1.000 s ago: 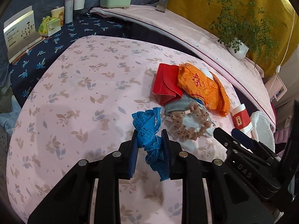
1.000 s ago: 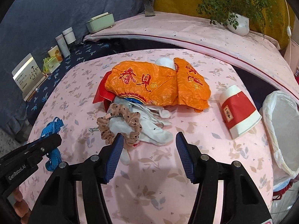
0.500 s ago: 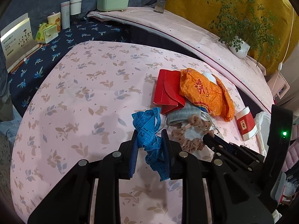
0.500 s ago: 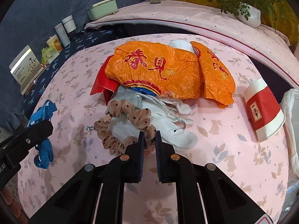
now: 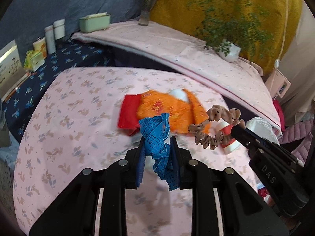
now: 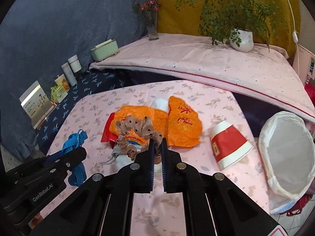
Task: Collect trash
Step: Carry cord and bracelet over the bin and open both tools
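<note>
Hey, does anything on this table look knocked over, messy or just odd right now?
Yes. The red and white paper cup lies tipped on its side near the lined bin. An orange plastic bag is crumpled in a pile over a red packet. Nothing looks spilled.
</note>
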`<action>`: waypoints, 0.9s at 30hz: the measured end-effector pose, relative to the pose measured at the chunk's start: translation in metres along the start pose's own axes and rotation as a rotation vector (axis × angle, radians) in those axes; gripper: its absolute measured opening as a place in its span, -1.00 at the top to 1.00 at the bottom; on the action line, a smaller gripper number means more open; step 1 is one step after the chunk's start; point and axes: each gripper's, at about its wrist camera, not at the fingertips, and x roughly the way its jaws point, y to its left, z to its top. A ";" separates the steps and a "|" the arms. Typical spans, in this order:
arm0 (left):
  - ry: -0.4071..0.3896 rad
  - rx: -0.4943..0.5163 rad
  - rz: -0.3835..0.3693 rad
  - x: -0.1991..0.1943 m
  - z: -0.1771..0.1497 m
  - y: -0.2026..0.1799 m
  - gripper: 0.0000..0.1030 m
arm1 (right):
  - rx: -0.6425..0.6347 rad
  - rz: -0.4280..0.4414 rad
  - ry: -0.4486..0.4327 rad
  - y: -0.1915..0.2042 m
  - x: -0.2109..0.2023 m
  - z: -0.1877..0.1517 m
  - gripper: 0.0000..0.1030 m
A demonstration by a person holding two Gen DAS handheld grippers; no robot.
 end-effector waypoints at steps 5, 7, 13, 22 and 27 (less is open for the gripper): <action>-0.031 0.068 -0.071 -0.010 0.013 -0.054 0.55 | 0.034 -0.056 -0.088 -0.044 -0.038 0.018 0.88; -0.042 0.097 -0.097 -0.012 0.017 -0.076 0.55 | 0.055 -0.077 -0.116 -0.064 -0.052 0.024 0.88; -0.044 0.198 -0.194 -0.011 0.024 -0.152 0.55 | 0.119 -0.160 -0.179 -0.125 -0.087 0.027 0.88; -0.007 0.306 -0.311 0.004 0.016 -0.240 0.54 | 0.212 -0.285 -0.208 -0.210 -0.121 0.013 0.88; 0.021 0.357 -0.342 0.016 0.011 -0.281 0.53 | 0.264 -0.327 -0.205 -0.245 -0.127 0.003 0.88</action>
